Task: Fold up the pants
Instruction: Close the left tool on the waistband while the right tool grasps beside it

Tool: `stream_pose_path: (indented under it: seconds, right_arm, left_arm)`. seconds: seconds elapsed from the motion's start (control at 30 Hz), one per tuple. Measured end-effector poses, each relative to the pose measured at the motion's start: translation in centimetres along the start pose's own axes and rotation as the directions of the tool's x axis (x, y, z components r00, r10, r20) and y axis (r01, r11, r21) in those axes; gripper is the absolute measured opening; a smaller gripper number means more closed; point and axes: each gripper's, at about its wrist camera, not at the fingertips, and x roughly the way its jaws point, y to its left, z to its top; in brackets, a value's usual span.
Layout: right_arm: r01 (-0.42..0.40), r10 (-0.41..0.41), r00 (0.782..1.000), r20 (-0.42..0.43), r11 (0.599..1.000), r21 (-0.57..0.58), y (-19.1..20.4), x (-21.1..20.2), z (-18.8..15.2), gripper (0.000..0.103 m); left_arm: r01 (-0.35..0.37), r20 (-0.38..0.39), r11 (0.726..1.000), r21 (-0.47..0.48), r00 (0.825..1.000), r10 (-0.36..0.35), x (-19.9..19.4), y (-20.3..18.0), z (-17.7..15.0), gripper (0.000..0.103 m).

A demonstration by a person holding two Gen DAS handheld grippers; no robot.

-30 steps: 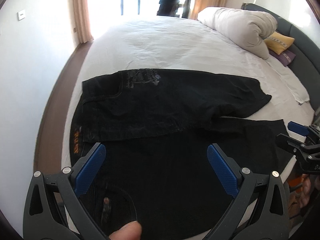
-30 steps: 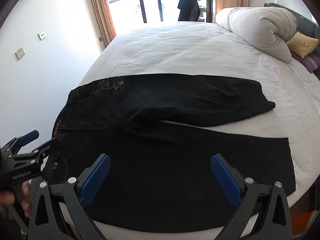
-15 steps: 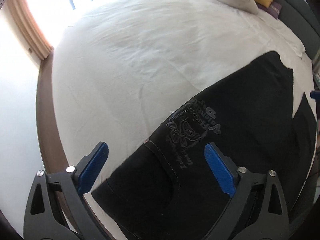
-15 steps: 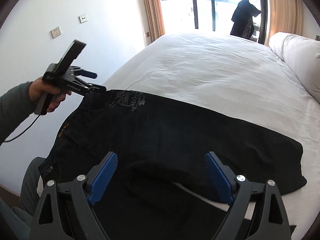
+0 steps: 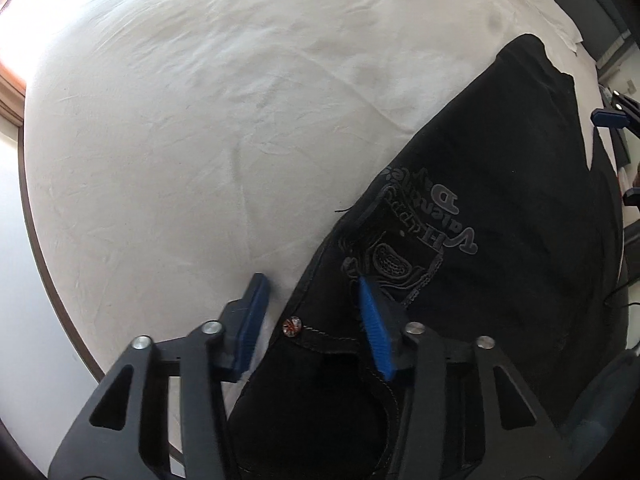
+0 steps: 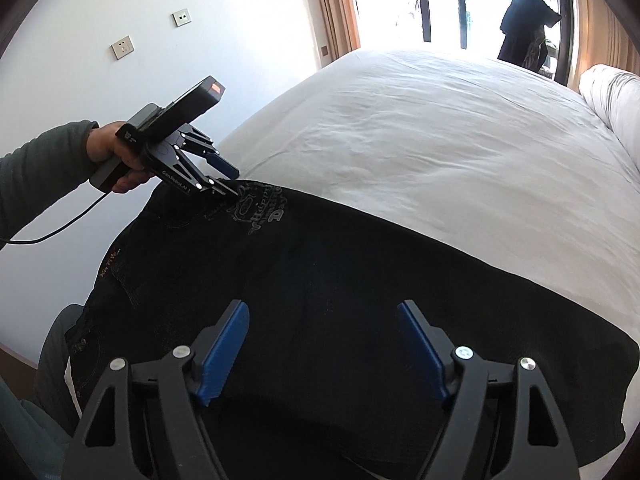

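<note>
Black pants (image 6: pixel 360 280) lie flat across the white bed, with a grey printed emblem (image 5: pixel 412 236) near the waist. My left gripper (image 5: pixel 311 284) points steeply down at the far waist corner. Its jaws are closing, one pad on the sheet and the other on the fabric, with the pants' edge and a rivet (image 5: pixel 291 325) between them, not pinched. From the right wrist view, the left gripper (image 6: pixel 230 182) sits at that corner, held by a hand (image 6: pixel 108 152). My right gripper (image 6: pixel 322 306) hovers over the upper leg, jaws closing slightly, nothing between its pads.
The white sheet (image 5: pixel 200 120) stretches wide beyond the pants. A rolled duvet (image 6: pixel 612 96) lies at the far right by the headboard. A dark garment (image 6: pixel 524 36) hangs at the bright window. The bed's left edge (image 5: pixel 52 272) drops beside a white wall.
The left gripper swung from the near side of the pants to the far waist corner, tipped downward, and its jaws narrowed a lot. The right gripper shifted over the upper leg and narrowed slightly.
</note>
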Motion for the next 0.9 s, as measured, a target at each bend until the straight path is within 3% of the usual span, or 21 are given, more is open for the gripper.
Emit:
stream_pose_path:
  seconds: [0.1, 0.2, 0.3, 0.43, 0.63, 0.9]
  right_arm:
    - [0.0, 0.0, 1.0, -0.005, 0.999, -0.039, 0.1, 0.9, 0.8, 0.071]
    - [-0.015, 0.013, 1.0, -0.028, 0.996, -0.089, 0.0, 1.9, 2.0, 0.065]
    - [-0.016, 0.01, 0.999, -0.044, 0.988, -0.156, -0.1, 3.2, 3.6, 0.06]
    - [-0.012, -0.008, 0.996, -0.087, 0.974, -0.226, -0.5, 5.3, 6.3, 0.055]
    - [-0.021, -0.031, 0.986, -0.163, 0.95, -0.31, -0.7, 8.6, 8.9, 0.048]
    - [-0.06, -0.038, 0.972, -0.233, 0.915, -0.398, 0.8, 11.1, 9.9, 0.046]
  left_arm:
    - [-0.029, 0.025, 0.999, 0.021, 0.999, 0.028, 0.0, -1.0, -0.2, 0.016]
    - [-0.088, 0.068, 0.995, 0.037, 0.994, 0.085, -0.4, -2.5, -0.5, 0.01]
    - [-0.145, 0.13, 0.988, 0.054, 0.982, 0.137, -1.4, -3.6, -1.0, 0.009]
    - [-0.248, 0.223, 0.964, 0.093, 0.949, 0.222, -2.3, -6.2, -1.6, 0.009]
    - [-0.306, 0.318, 0.946, 0.105, 0.912, 0.259, -4.3, -8.3, -3.3, 0.009]
    - [-0.314, 0.354, 0.941, 0.123, 0.9, 0.254, -4.7, -9.5, -3.8, 0.009]
